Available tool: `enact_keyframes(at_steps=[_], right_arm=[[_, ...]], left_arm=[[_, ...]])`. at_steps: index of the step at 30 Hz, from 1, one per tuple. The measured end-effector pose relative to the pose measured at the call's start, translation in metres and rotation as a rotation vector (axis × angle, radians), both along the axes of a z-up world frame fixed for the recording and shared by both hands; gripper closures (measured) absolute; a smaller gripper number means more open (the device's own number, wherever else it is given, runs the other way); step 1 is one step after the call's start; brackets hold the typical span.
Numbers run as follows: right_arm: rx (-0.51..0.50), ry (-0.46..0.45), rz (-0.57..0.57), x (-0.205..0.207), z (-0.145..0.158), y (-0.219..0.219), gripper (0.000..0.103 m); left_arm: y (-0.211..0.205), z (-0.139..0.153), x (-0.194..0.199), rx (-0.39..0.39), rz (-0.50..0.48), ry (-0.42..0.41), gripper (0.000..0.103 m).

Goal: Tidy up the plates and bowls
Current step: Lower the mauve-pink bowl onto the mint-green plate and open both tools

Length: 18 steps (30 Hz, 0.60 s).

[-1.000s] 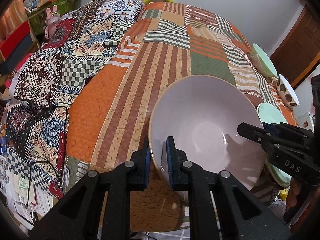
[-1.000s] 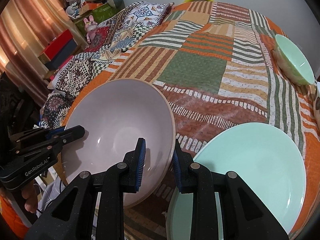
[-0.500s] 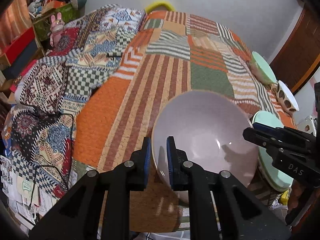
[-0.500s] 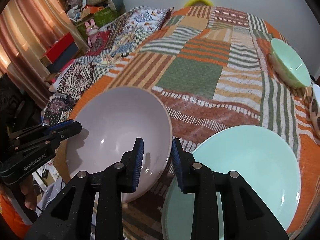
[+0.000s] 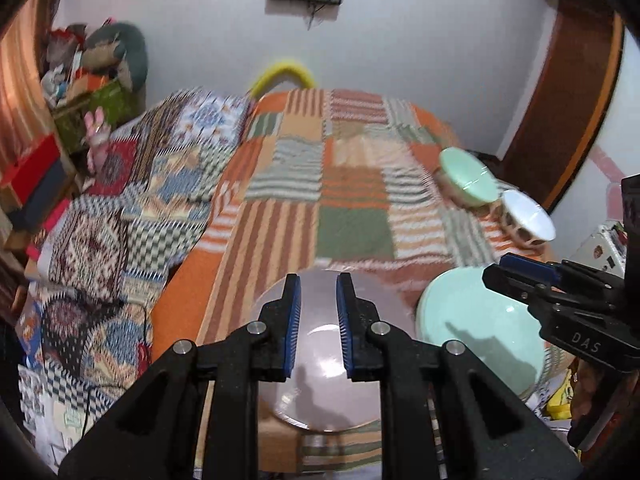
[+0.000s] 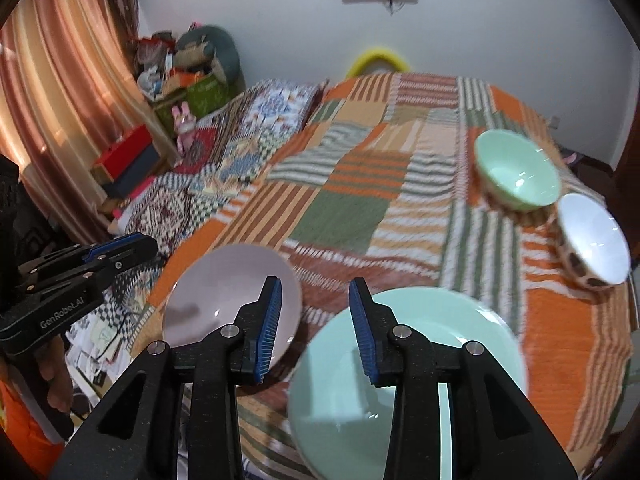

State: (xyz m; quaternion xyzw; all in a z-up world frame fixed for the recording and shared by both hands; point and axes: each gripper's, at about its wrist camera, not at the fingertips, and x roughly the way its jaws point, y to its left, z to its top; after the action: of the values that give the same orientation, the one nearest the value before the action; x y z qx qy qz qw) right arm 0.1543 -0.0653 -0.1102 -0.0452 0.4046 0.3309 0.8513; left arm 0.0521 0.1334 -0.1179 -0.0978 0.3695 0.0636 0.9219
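Observation:
A pale pink plate (image 5: 320,356) (image 6: 228,288) lies on the patchwork bedspread near its front edge. A mint green plate (image 5: 476,320) (image 6: 424,360) lies to its right. A mint green bowl (image 5: 466,176) (image 6: 516,168) and a white bowl with brown spots (image 5: 528,218) (image 6: 592,240) sit at the far right. My left gripper (image 5: 317,304) is open and empty above the pink plate. My right gripper (image 6: 314,312) is open and empty above the gap between the two plates.
The patchwork bedspread (image 5: 352,208) covers the bed, with a second patterned quilt (image 5: 132,200) on its left. Boxes and soft toys (image 6: 180,80) stand by the curtain at the far left. A wooden door (image 5: 560,100) is at the right.
Both grippers have let go of the pink plate's rim, opened and risen back from the bed. The pink plate now lies flat beside the green plate.

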Motion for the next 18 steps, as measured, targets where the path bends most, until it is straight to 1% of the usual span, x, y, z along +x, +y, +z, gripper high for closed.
enact_keyframes(at_steps=[2,4,6,8,11,15,18], right_arm=[[0.014,-0.024,-0.024,0.001,0.009,-0.014,0.070],[0.026,-0.050,-0.049,0.002,0.017,-0.028,0.067],[0.034,-0.072,-0.077,0.003,0.023,-0.043,0.063],[0.040,-0.094,-0.112,0.004,0.028,-0.060,0.063],[0.052,-0.117,-0.167,0.007,0.037,-0.088,0.063],[0.057,-0.155,-0.244,0.009,0.047,-0.124,0.062],[0.056,-0.184,-0.303,0.012,0.054,-0.150,0.057]], left_arm=[[-0.013,0.013,0.002,0.012,-0.023,-0.025,0.085],[-0.026,0.026,0.003,0.023,-0.050,-0.055,0.083],[-0.041,0.039,0.005,0.032,-0.078,-0.087,0.078],[-0.057,0.053,0.007,0.046,-0.104,-0.124,0.068],[-0.080,0.068,0.013,0.069,-0.142,-0.166,0.061],[-0.109,0.081,0.025,0.089,-0.197,-0.194,0.057],[-0.131,0.088,0.036,0.100,-0.242,-0.200,0.057]])
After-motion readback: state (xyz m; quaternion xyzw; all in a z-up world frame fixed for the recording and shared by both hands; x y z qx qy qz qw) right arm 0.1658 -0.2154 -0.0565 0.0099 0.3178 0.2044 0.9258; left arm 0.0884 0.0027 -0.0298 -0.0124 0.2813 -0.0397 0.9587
